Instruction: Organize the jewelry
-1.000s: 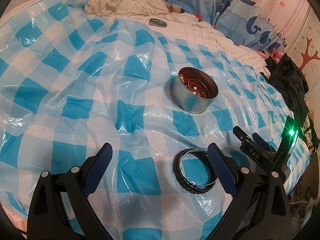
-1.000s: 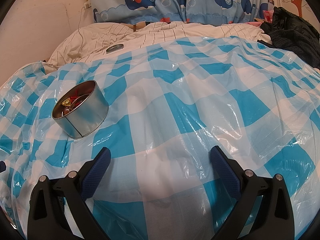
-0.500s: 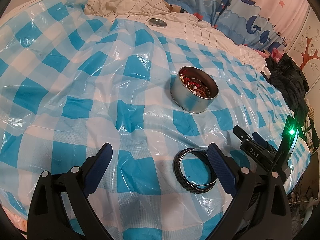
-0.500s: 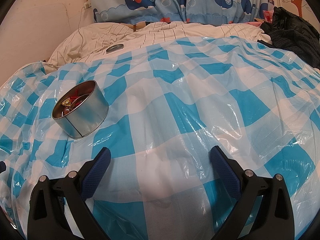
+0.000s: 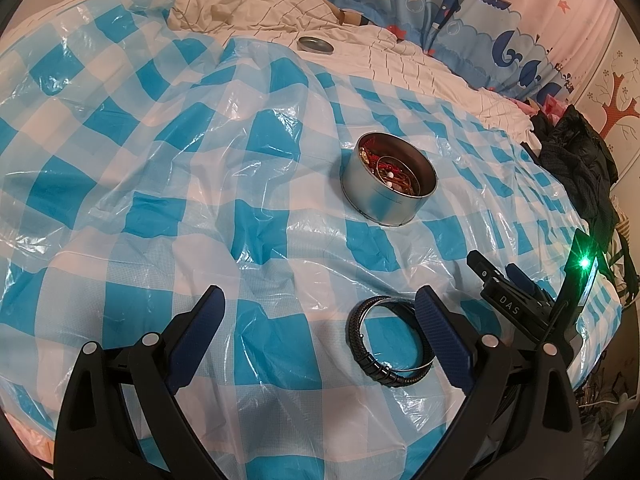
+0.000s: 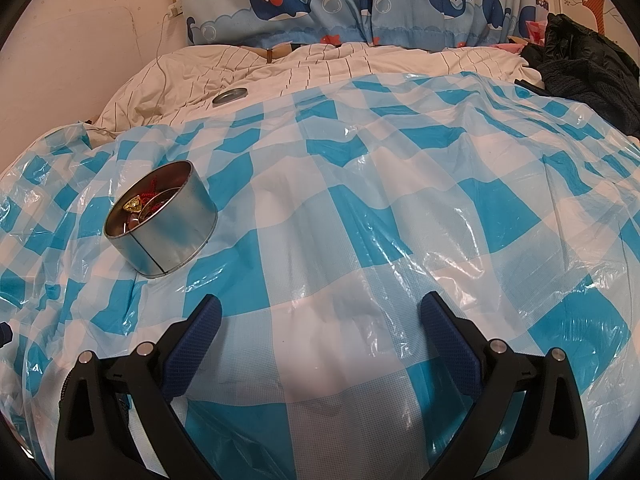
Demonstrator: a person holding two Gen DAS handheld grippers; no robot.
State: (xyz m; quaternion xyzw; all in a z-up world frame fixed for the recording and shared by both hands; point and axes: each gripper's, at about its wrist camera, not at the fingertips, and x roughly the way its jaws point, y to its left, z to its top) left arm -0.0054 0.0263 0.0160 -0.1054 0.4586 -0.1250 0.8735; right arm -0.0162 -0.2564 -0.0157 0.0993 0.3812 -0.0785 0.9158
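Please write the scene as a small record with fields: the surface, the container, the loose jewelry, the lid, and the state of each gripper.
surface: blue and white checked plastic sheet spread over a bed
container: round metal tin, open, upright, with red and gold jewelry inside
loose jewelry: black bracelet lying flat on the sheet, just inside the left gripper's right-hand finger
lid: round metal lid on the striped bedding, beyond the sheet
left gripper: jaws open, holding nothing
right gripper: jaws open, holding nothing, only sheet between them
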